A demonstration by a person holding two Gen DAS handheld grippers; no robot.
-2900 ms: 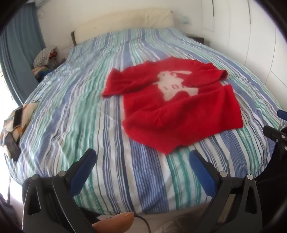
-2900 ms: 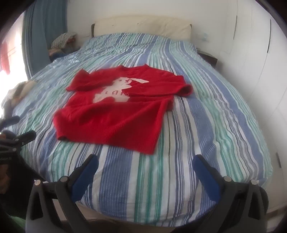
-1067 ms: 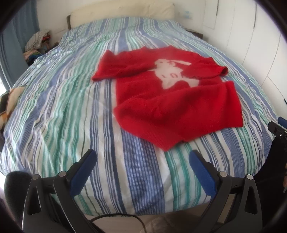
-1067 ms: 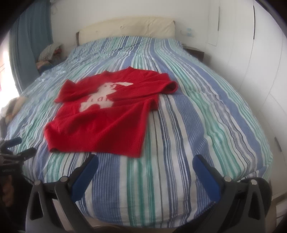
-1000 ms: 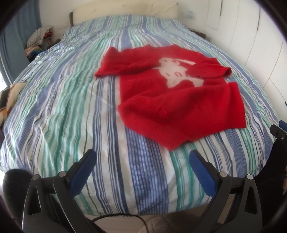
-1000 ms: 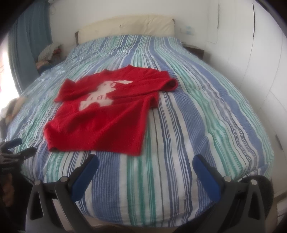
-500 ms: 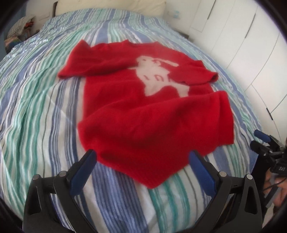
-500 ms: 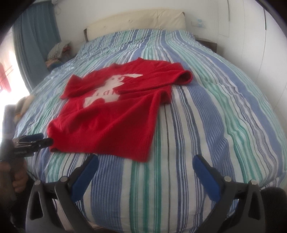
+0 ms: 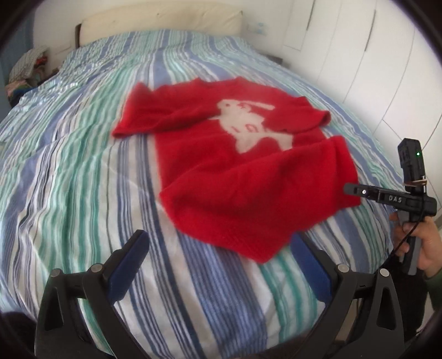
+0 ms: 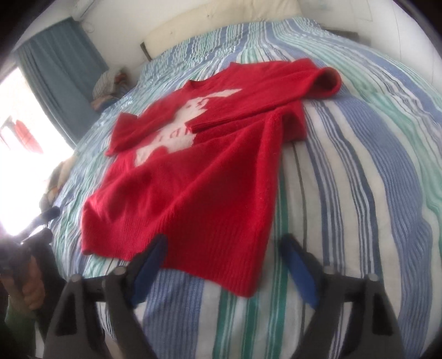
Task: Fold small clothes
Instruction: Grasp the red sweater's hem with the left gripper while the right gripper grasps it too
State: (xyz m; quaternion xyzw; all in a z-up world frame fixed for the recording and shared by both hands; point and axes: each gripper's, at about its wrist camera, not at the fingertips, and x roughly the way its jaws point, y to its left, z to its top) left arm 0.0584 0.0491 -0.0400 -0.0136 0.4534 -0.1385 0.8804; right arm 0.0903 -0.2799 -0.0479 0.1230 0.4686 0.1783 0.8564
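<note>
Blue curtain (image 10: 63,74) shows only beyond the red sweater (image 10: 199,176) in right view.

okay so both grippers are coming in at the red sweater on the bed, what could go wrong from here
The right gripper has just been closing, its jaws not yet on the red sweater, so it may miss the hem. The jaws could also pinch the striped duvet underneath. The sleeves already lie bunched, so folding may trap creases.

A striped bedspread (image 9: 83,179) covers the bed. A cream headboard (image 9: 160,19) stands behind it, white cupboard doors (image 9: 359,55) alongside, a blue curtain (image 10: 63,82) opposite.
</note>
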